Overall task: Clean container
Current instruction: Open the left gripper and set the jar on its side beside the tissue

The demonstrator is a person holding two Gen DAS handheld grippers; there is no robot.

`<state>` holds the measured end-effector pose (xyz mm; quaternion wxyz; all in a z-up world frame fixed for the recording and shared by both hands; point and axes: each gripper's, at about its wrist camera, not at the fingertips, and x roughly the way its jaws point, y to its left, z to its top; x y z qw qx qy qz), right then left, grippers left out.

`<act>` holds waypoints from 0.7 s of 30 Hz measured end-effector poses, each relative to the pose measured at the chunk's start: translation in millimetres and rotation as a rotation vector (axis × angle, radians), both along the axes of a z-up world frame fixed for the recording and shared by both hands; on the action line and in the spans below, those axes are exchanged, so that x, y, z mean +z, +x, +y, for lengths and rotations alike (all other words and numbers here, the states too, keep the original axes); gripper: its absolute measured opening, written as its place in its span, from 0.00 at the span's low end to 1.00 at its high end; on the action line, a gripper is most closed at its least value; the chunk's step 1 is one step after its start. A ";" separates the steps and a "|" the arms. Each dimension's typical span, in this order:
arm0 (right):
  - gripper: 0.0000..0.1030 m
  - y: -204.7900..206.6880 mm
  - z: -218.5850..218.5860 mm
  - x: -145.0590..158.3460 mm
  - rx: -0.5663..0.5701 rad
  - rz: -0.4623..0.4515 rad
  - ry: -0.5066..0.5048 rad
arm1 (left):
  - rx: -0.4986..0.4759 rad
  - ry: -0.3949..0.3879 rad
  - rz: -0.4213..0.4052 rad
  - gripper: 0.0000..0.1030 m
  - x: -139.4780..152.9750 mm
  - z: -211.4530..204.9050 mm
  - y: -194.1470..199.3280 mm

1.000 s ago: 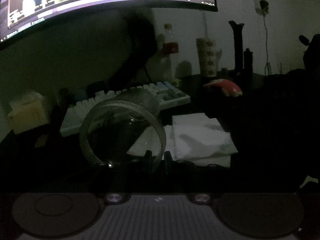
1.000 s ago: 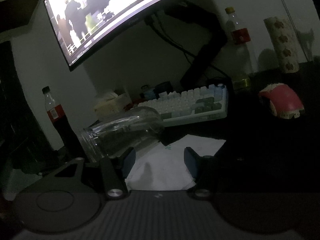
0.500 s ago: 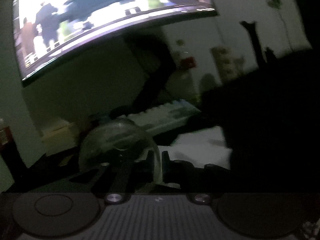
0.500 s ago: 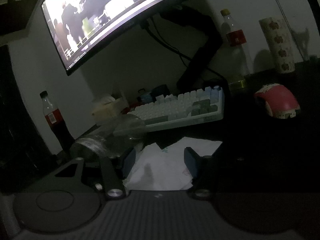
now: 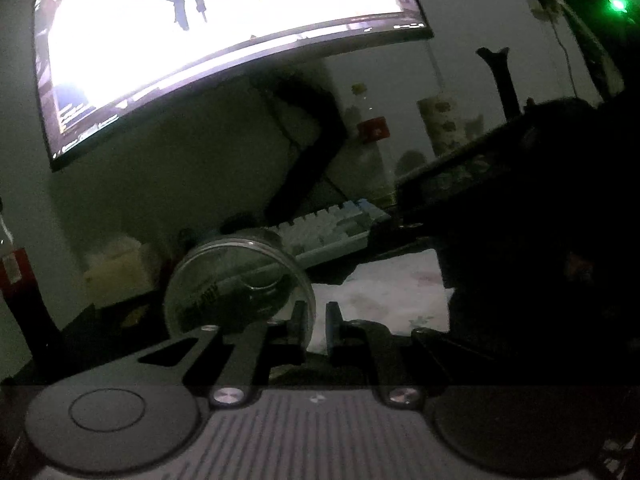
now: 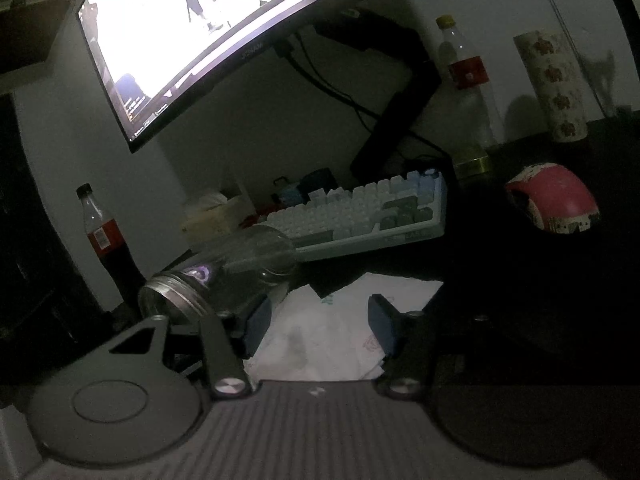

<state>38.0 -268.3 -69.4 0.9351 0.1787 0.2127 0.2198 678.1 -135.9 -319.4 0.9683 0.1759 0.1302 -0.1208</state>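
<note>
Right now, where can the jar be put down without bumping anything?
The dark desk between the tissue and pink mouse looks bare. It is crowded left of the glass jar, near the cola bottle, and behind by the keyboard.

Glass jar tipped further, left tool swung leftward

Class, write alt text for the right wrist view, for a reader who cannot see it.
A clear glass jar lies tilted on its side at the left, mouth toward the camera, beside the open right gripper, whose fingers frame a white tissue on a dark desk. Behind are a keyboard, a cola bottle and a bright curved monitor.
</note>
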 end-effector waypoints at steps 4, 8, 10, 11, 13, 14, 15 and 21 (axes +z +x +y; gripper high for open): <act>0.56 1.3 -2.2 -0.6 0.003 0.004 0.007 | 0.002 -0.011 0.016 0.08 -0.8 1.8 3.2; 0.56 1.6 -2.5 -0.5 0.007 0.006 0.009 | 0.008 -0.024 0.040 0.08 -2.8 2.8 5.7; 0.56 1.3 -2.6 -0.5 0.006 0.006 0.009 | 0.009 -0.026 0.045 0.08 -3.4 2.9 6.3; 0.56 1.1 -2.8 -0.5 0.004 0.006 0.010 | 0.009 -0.026 0.046 0.08 -3.7 2.9 6.5; 0.56 1.3 -3.3 -0.7 0.001 0.007 0.012 | 0.011 -0.025 0.046 0.08 -4.0 2.9 6.5; 0.56 1.2 -3.6 -0.7 -0.002 0.008 0.013 | 0.012 -0.025 0.047 0.08 -4.0 3.1 6.2; 0.57 1.2 -4.2 -0.7 -0.007 0.009 0.015 | 0.011 -0.025 0.048 0.09 -3.8 3.5 5.6; 0.61 -2.5 -5.8 2.5 -0.015 0.009 -0.008 | 0.001 -0.041 0.058 0.61 6.0 19.2 -6.5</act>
